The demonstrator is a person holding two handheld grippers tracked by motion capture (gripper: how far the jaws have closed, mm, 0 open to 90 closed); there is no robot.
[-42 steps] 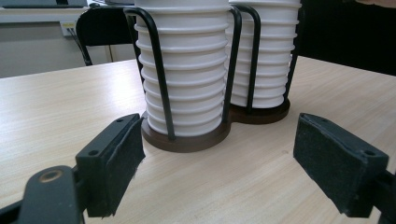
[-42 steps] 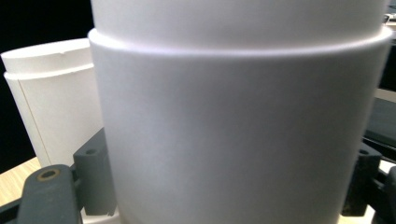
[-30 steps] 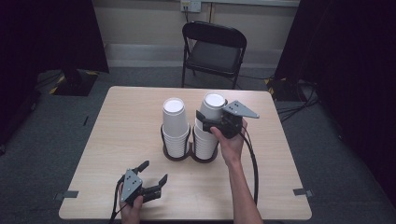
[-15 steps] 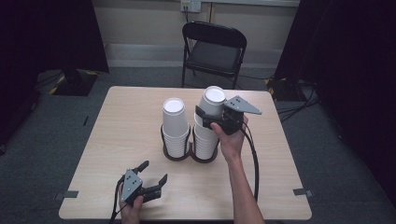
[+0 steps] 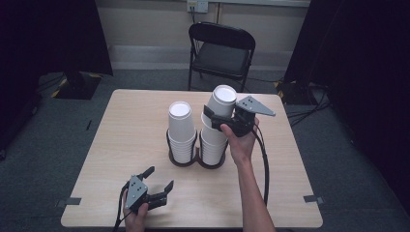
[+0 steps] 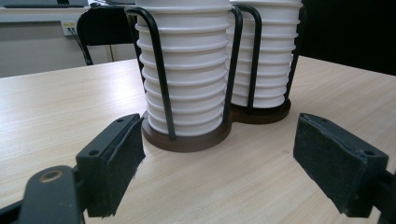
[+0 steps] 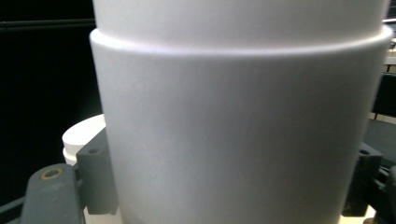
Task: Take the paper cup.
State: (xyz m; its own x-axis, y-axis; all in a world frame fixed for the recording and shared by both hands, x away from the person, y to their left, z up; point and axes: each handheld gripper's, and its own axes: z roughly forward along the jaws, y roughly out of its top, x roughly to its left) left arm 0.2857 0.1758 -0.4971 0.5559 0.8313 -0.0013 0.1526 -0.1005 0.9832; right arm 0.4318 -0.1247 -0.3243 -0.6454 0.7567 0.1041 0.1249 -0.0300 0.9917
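White paper cup (image 5: pixel 221 104), smooth and tapered, sits tilted atop the right stack (image 5: pixel 213 142) in the black wire holder (image 5: pixel 196 159), pinched by the right gripper (image 5: pixel 218 121). Beside it stands the left stack (image 5: pixel 181 130). Pale wood table (image 5: pixel 121 125); folding chair (image 5: pixel 220 50) beyond. Nearer than the holder, the left gripper (image 5: pixel 158 180) rests spread.

Light wooden table (image 5: pixel 121 130) bearing a two-ring cup holder (image 5: pixel 193 162).
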